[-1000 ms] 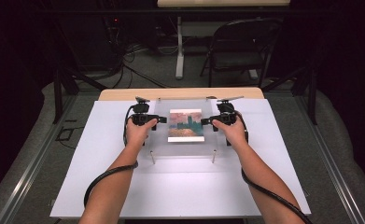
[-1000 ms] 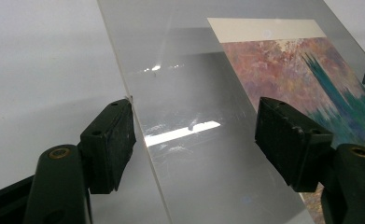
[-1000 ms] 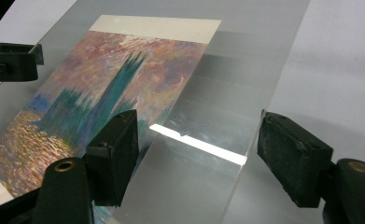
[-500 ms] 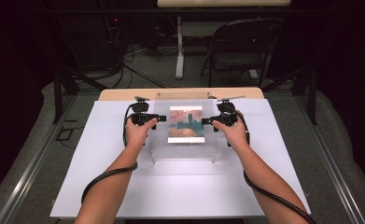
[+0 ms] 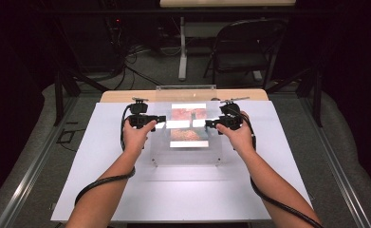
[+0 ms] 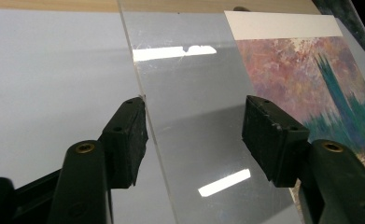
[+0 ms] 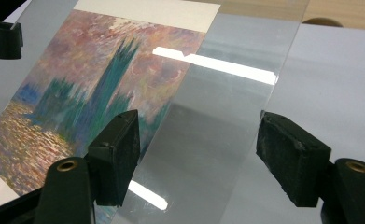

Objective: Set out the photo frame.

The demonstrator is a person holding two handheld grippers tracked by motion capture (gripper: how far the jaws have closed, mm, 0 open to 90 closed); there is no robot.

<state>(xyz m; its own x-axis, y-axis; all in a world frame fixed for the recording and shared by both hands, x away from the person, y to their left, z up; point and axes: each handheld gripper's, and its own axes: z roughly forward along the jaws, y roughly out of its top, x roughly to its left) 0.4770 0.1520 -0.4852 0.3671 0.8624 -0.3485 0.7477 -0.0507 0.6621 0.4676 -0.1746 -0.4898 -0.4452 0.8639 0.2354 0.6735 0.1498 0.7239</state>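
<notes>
High view: a clear acrylic sheet [image 5: 185,142] covers a pink-and-teal painted print [image 5: 189,126] on the white counter [image 5: 102,161]; a folding chair [image 5: 242,52] stands beyond. Left gripper view: left tool [image 6: 194,128] straddles the sheet edge, jaws closing (pads not pressing). Right gripper view: right tool [image 7: 199,154] released, straddling the opposite edge.
</notes>
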